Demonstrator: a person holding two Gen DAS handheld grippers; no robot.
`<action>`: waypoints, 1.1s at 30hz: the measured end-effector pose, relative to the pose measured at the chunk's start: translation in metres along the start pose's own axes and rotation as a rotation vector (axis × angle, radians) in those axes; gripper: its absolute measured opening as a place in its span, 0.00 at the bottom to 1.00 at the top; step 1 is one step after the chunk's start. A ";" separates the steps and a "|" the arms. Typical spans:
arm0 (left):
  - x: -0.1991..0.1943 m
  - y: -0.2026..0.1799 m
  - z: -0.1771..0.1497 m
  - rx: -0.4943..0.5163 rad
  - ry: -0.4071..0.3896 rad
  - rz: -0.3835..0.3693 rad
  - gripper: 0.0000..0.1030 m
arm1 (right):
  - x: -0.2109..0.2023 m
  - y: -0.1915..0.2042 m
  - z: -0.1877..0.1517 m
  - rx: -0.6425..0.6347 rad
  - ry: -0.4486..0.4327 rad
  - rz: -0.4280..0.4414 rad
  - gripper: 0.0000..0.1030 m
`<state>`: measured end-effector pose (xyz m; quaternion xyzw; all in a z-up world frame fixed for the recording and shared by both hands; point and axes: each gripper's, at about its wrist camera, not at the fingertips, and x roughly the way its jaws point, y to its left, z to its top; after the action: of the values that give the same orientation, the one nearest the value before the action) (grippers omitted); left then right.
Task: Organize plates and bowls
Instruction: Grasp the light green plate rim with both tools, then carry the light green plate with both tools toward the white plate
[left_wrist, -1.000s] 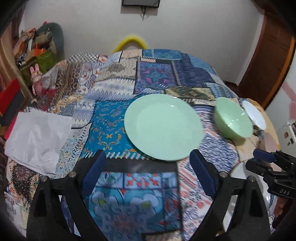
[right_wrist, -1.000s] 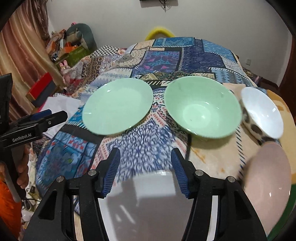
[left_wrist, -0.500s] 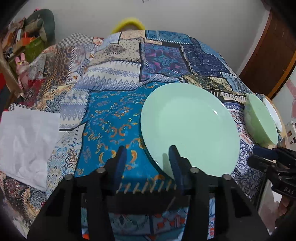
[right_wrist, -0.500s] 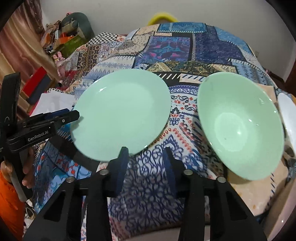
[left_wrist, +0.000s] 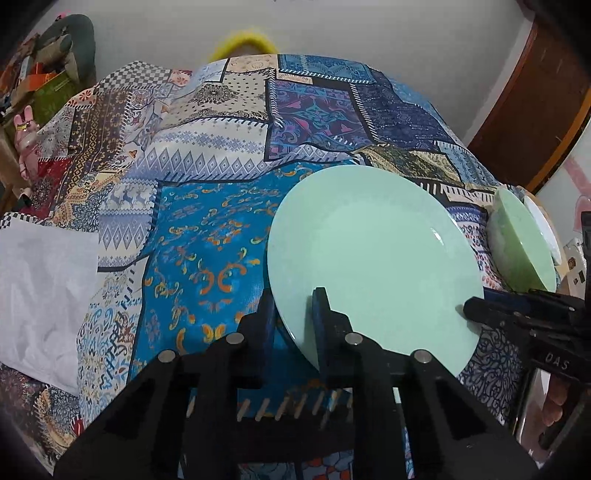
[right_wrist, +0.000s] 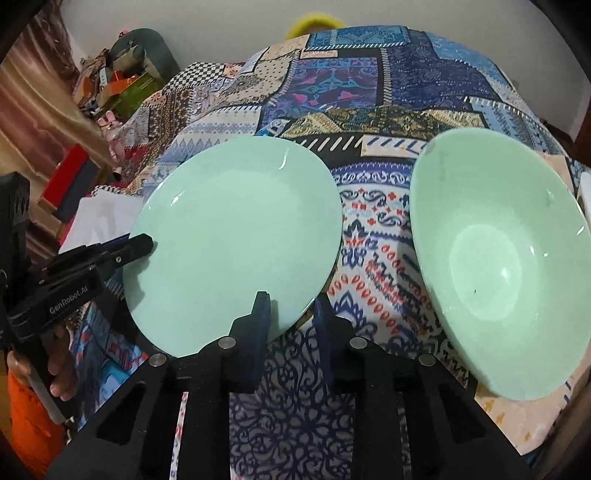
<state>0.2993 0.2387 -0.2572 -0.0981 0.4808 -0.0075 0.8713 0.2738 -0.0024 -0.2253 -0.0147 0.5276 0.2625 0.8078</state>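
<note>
Both grippers have dropped onto the round pale-green plate (left_wrist: 373, 254) on the patchwork-cloth tabletop (left_wrist: 207, 236) — jaws just closing. The left gripper (left_wrist: 293, 314) clamps its left rim, the right gripper (right_wrist: 290, 314) its near-right rim — a pale-green bowl (right_wrist: 495, 266) sits right of it.

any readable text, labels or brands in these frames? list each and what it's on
"GenRobot.AI": white lettering on the black left tool, seen from the right wrist.
"DAS": embossed on the black right tool, seen from the left wrist; possibly cut off.
Print on the cluttered boxes at far left: too blurred to read.
</note>
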 end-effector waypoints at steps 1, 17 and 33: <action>-0.003 -0.001 -0.003 0.003 0.004 0.003 0.18 | -0.001 0.001 -0.002 -0.005 0.009 0.005 0.21; -0.054 -0.011 -0.081 -0.015 0.078 -0.030 0.22 | -0.014 0.011 -0.029 -0.118 0.094 0.044 0.20; -0.040 -0.012 -0.069 0.030 0.044 0.017 0.26 | 0.005 0.015 -0.011 -0.125 0.065 0.013 0.19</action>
<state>0.2205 0.2194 -0.2571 -0.0809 0.5007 -0.0093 0.8618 0.2593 0.0087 -0.2308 -0.0705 0.5362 0.2995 0.7860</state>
